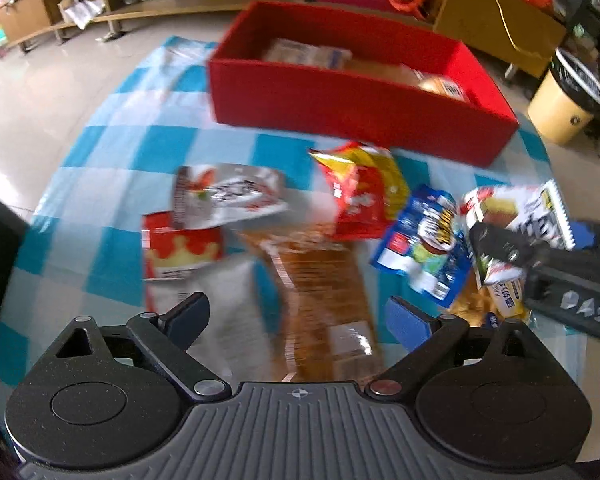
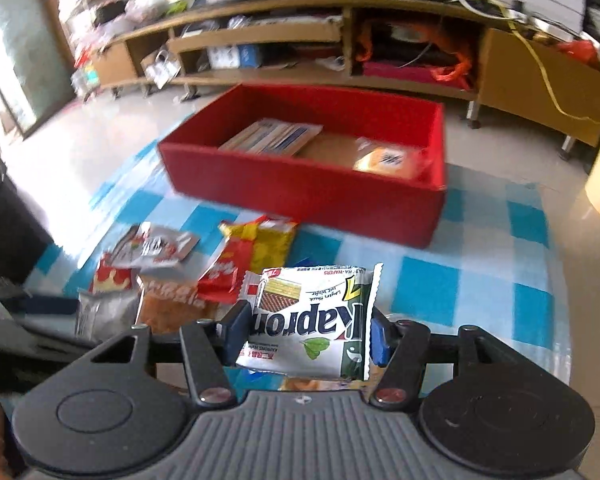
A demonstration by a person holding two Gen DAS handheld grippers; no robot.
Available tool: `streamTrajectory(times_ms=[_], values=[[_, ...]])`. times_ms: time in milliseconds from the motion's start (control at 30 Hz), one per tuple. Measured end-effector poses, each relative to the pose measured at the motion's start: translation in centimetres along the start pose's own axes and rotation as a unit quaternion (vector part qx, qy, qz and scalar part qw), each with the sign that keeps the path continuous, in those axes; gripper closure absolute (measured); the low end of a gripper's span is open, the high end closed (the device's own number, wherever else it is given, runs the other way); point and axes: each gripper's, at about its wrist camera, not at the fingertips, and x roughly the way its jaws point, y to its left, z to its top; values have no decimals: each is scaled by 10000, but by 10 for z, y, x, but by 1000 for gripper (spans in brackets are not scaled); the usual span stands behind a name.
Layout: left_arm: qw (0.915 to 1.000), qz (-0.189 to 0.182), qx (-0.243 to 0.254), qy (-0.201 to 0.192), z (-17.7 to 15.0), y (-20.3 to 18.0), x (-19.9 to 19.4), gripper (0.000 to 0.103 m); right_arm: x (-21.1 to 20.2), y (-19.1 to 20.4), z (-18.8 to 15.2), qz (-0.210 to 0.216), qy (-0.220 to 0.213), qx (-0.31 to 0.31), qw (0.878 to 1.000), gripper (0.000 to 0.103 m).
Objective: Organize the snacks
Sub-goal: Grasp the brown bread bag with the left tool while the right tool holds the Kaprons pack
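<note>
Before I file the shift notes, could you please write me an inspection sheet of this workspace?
Surface: blue-and-white checked cloth on a pale tiled floor.
Job's things: red box already holding a few packets; loose snack packets lie on the cloth in front of it.
Clutter: nothing seen on the cloth besides snacks.
Grippers: right gripper shut on a wafer packet; left gripper open above a brown packet, holding nothing.
Cables: yellow cable draped over the cabinet.
Surroundings: low wooden shelving, crowded; yellow bin to the right.
</note>
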Motion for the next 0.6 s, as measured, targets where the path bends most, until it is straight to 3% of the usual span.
streamTrajectory(times_ms=[133,233,333,600], values=[[9997,99,17,203,3,-17,21,10,-7,-10,1,54,-49,174,9998,48],[9992,240,5,318,4,-22,38,23,-9,-13,2,105,-57,200,9997,48],[9989,360,46,281,1,-25,42,28,-12,-14,2,147,-80,206,9996,48],[9992,70,-23,383,-9,-14,30,46,-16,-12,5,214,-177,203,9994,48]])
